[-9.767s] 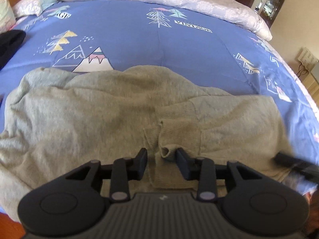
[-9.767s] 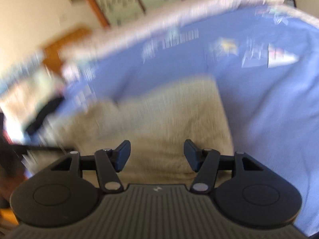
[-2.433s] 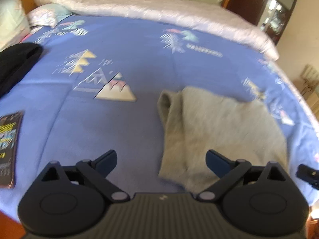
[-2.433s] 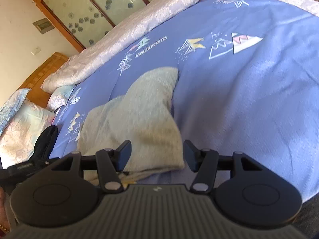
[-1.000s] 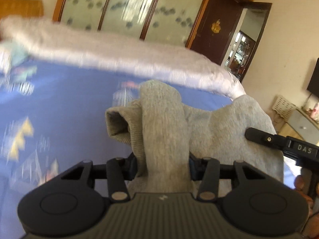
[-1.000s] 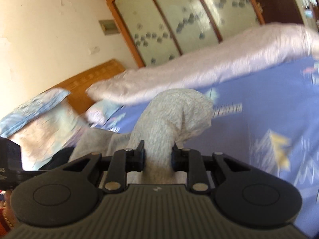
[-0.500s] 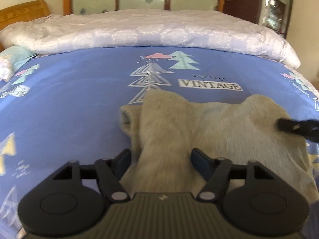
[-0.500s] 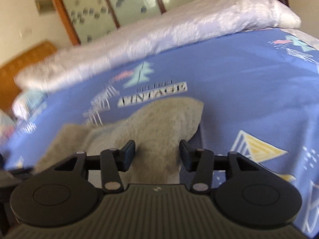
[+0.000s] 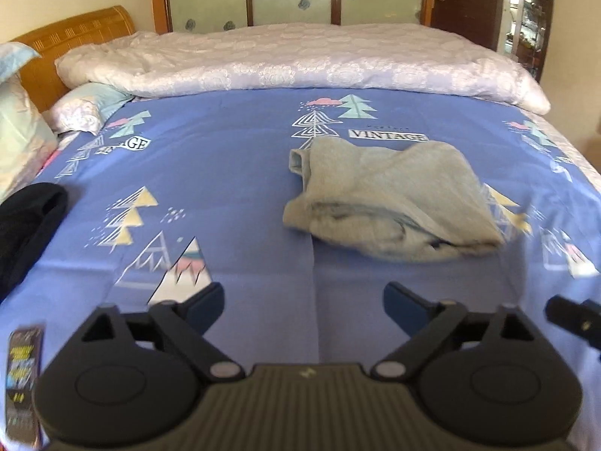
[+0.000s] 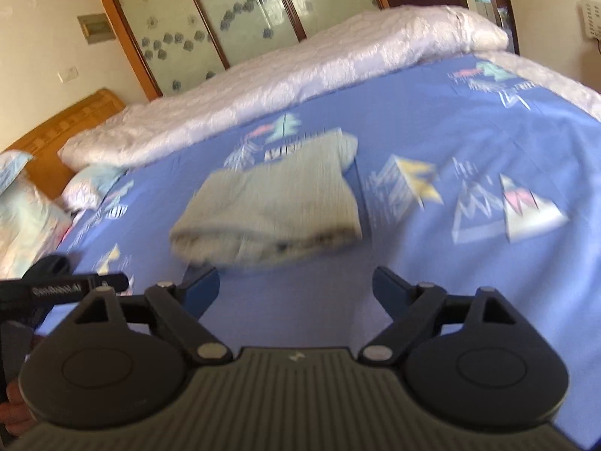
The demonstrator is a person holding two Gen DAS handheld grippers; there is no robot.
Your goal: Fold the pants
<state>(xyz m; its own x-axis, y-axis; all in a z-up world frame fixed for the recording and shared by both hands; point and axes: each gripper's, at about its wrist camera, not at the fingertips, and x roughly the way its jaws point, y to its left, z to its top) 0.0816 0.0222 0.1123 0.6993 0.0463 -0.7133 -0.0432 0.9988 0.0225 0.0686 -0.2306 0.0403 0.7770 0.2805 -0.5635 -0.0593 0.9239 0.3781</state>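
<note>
The grey pants (image 9: 390,195) lie folded into a thick bundle on the blue printed bedsheet (image 9: 225,173). My left gripper (image 9: 302,302) hangs short of the bundle, its jaws opening wide with only sheet between them. In the right wrist view the same pants (image 10: 274,203) rest just beyond my right gripper (image 10: 295,287), whose jaws are also opening and hold nothing. A tip of the right gripper (image 9: 571,317) shows at the right edge of the left wrist view. The left gripper's black arm (image 10: 64,289) shows at the left of the right wrist view.
A white quilt (image 9: 300,60) is rolled along the far side of the bed. A black garment (image 9: 26,221) lies at the left edge, with pillows (image 9: 18,127) and a wooden headboard (image 9: 71,37) behind it. A dark printed packet (image 9: 24,372) sits near the front left corner.
A second ago both grippers held the pants up, pinched between their fingers. They let go, the jaws spread wide, and both pulled back, leaving the folded bundle lying on the sheet.
</note>
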